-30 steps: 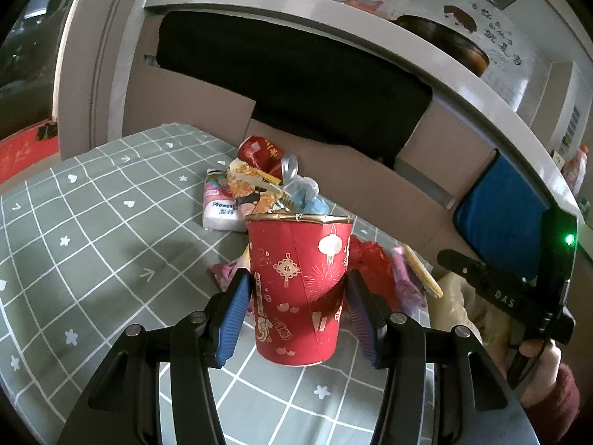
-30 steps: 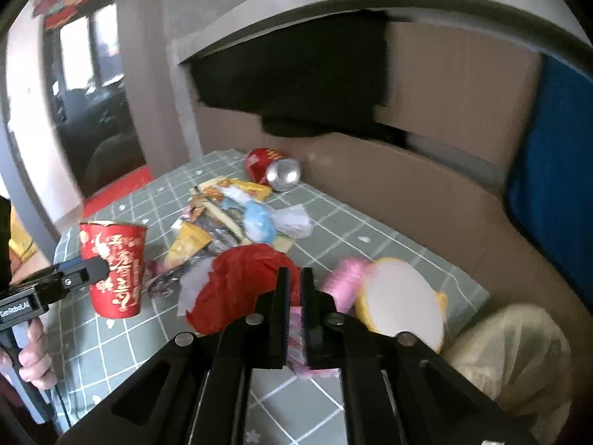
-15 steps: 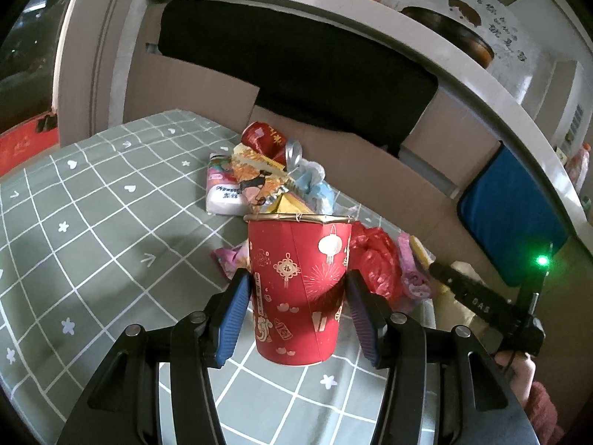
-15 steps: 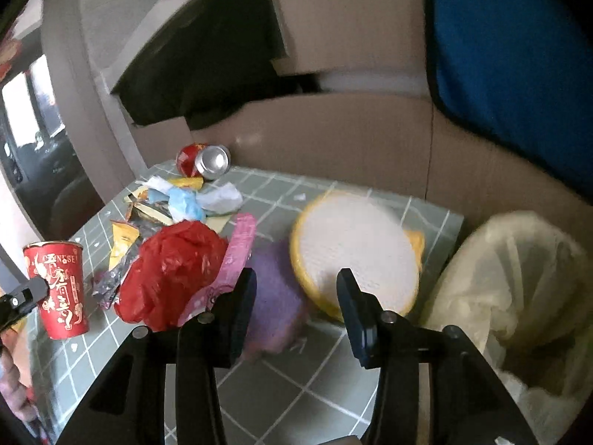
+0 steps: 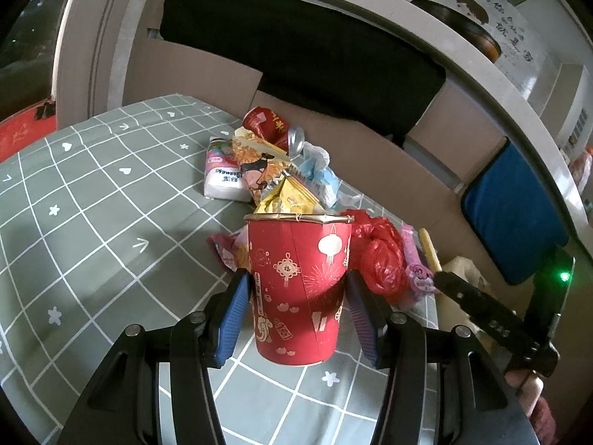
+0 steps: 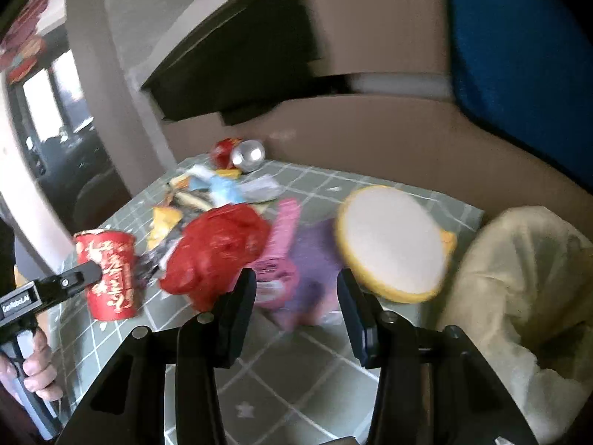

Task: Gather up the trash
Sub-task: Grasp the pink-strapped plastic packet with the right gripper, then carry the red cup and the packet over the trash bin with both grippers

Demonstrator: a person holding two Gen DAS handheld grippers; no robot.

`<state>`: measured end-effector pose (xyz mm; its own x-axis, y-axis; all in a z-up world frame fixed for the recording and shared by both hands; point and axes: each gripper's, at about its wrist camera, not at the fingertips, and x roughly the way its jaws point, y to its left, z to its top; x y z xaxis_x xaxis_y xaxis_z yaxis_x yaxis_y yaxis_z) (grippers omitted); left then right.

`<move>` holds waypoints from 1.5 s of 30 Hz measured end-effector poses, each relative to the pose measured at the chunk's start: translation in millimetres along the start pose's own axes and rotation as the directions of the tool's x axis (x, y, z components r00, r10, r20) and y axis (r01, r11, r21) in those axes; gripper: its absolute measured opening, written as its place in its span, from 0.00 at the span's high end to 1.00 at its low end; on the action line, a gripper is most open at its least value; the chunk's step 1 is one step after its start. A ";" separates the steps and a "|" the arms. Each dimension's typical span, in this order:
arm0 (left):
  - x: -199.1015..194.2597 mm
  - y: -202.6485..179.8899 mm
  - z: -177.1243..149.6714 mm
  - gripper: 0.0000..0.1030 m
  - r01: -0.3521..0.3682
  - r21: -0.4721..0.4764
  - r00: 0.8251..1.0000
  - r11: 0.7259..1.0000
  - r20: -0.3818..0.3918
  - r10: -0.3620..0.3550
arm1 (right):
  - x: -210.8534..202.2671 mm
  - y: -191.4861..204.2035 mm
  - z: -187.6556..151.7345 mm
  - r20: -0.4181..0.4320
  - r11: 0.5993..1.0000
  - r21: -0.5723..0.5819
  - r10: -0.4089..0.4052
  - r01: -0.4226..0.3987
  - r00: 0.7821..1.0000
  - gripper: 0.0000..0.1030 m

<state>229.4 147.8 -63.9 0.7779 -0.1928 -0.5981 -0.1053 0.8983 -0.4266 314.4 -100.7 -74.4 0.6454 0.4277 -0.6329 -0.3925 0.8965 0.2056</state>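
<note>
The left gripper (image 5: 296,311) clamps an upright red paper cup (image 5: 298,289) above the green checked tablecloth (image 5: 92,200), while the right gripper (image 6: 296,307), jaws wide and empty, hovers near a pink wrapper (image 6: 276,256) beside a red plastic bag (image 6: 218,252).

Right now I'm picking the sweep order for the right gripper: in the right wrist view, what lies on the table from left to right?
Red paper cup → red plastic bag → pink wrapper → round yellow-rimmed lid → cream bin bag.
</note>
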 end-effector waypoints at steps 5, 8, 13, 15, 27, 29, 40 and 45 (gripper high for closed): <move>-5.1 0.3 -0.4 0.48 -0.004 0.009 1.000 1.000 0.015 0.004 | 35.7 10.0 0.8 -0.068 0.998 -0.038 -0.054 0.052 0.996 0.57; -5.9 -0.5 0.9 0.48 -0.004 0.005 1.000 1.000 0.010 0.004 | 34.5 20.6 1.9 -0.048 0.994 -0.078 -0.077 0.073 0.996 0.75; -17.6 -12.7 7.4 0.48 -0.017 0.046 0.997 0.999 0.076 0.013 | 11.0 44.0 12.6 0.003 0.983 -0.172 -0.066 0.066 0.998 0.85; -21.7 -18.1 9.0 0.48 -0.022 0.063 0.995 0.998 0.099 0.016 | 2.1 48.6 16.6 0.014 0.983 -0.178 -0.049 0.051 0.999 0.85; -25.4 -61.2 19.6 0.48 -0.092 0.108 0.981 0.990 0.183 0.072 | -47.5 44.3 24.3 0.069 0.982 -0.185 -0.031 0.044 0.997 0.85; -26.1 -71.4 20.8 0.48 -0.081 0.117 0.980 0.990 0.192 0.058 | -56.9 35.4 24.9 0.083 0.984 -0.168 -0.041 0.055 0.996 0.85; -6.5 -153.9 28.2 0.48 0.052 0.243 0.983 0.968 0.159 -0.093 | -113.6 -32.9 28.7 0.173 0.978 -0.081 -0.176 0.193 0.969 0.85; 15.3 -200.9 33.5 0.48 0.180 0.293 0.975 0.939 0.074 -0.211 | -144.8 -72.3 28.9 0.223 0.957 -0.022 -0.276 0.288 0.935 0.85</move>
<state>283.2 -22.4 35.3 0.8265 -0.3477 -0.4427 0.2230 0.9243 -0.3097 268.2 -224.1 24.0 0.8580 0.1779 -0.4819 -0.2039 0.9790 -0.0016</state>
